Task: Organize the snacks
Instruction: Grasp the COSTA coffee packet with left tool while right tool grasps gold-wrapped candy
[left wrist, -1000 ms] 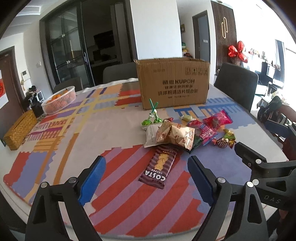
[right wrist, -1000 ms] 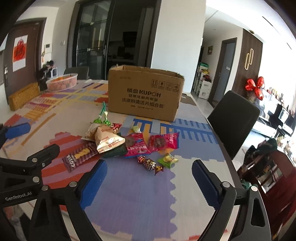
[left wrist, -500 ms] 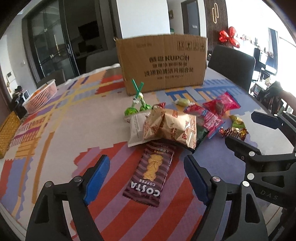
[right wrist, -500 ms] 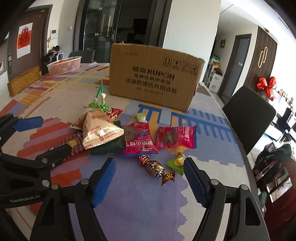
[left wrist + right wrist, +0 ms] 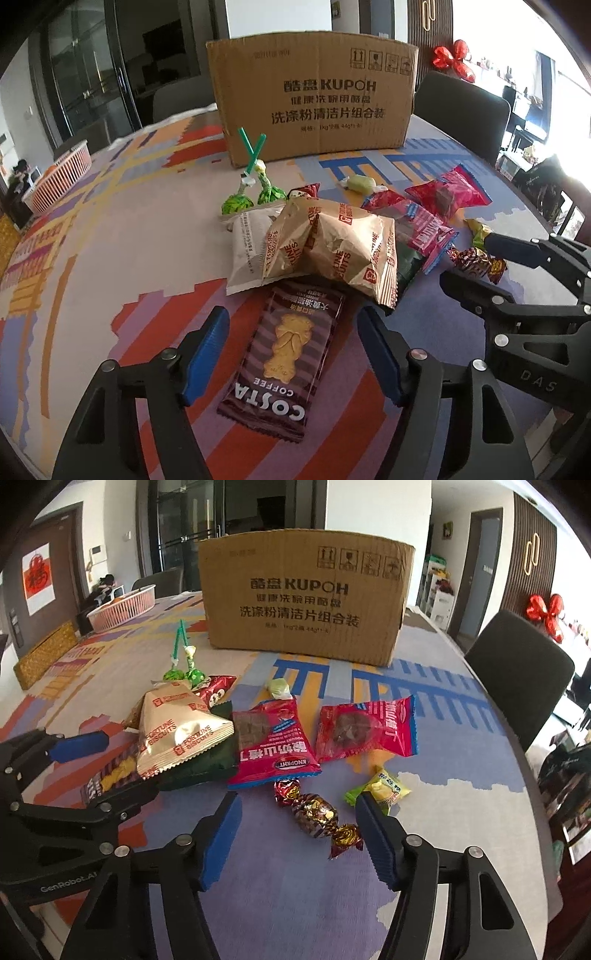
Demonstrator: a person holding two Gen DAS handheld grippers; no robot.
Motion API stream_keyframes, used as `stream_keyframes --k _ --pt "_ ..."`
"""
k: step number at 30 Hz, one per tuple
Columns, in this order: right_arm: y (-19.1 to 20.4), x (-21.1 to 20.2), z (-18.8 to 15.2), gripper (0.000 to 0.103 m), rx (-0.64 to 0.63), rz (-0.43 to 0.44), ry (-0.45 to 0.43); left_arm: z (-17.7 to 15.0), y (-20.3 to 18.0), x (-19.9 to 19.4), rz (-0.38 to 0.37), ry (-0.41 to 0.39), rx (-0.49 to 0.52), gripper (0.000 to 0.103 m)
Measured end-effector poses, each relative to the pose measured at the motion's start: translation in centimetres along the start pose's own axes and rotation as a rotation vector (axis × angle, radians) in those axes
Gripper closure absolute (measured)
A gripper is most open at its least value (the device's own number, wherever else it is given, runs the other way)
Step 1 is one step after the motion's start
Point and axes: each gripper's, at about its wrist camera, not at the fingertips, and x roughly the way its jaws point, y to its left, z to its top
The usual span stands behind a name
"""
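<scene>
The left gripper (image 5: 291,350), black with blue pads, stands wide open with nothing in it, its two fingers set either side of the brown striped Costa Coffee biscuit packet (image 5: 286,360) that lies flat on the counter (image 5: 110,229), whose cover is patterned in red, purple, blue and yellow. Just beyond that packet, a beige crinkled Fortune Biscuits bag (image 5: 332,247) rests partly on a white wrapper (image 5: 245,243) and on the far end of the Costa packet. The right gripper (image 5: 297,834) is likewise wide open and empty, its fingers flanking a string of foil-wrapped chocolates in red and gold (image 5: 317,814). Near its right finger lies a small yellow-green candy packet (image 5: 380,788). Two red hawthorn snack packets (image 5: 275,740) lie side by side behind the chocolates. A large brown cardboard box (image 5: 306,598) stands upright behind the heap, with two green lollipops (image 5: 251,188) beside it.
</scene>
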Motion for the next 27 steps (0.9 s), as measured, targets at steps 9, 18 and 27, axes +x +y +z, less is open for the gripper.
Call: stream_keyframes --k 9,18,27 --pt "0.1 0.5 -0.2 0.058 0.015 0.030 0.051 0.2 0.4 0.2 -0.046 0.043 -0.034 0.055" --pt "0.9 -0.6 -0.4 0.080 0.011 0.079 0.073 -0.3 0.4 -0.7 -0.085 0.077 -0.067 0.064" --pt "1.6 -2.2 -1.2 0.083 0.021 0.094 0.081 -2.0 0.5 -2.8 -0.092 0.089 -0.097 0.064"
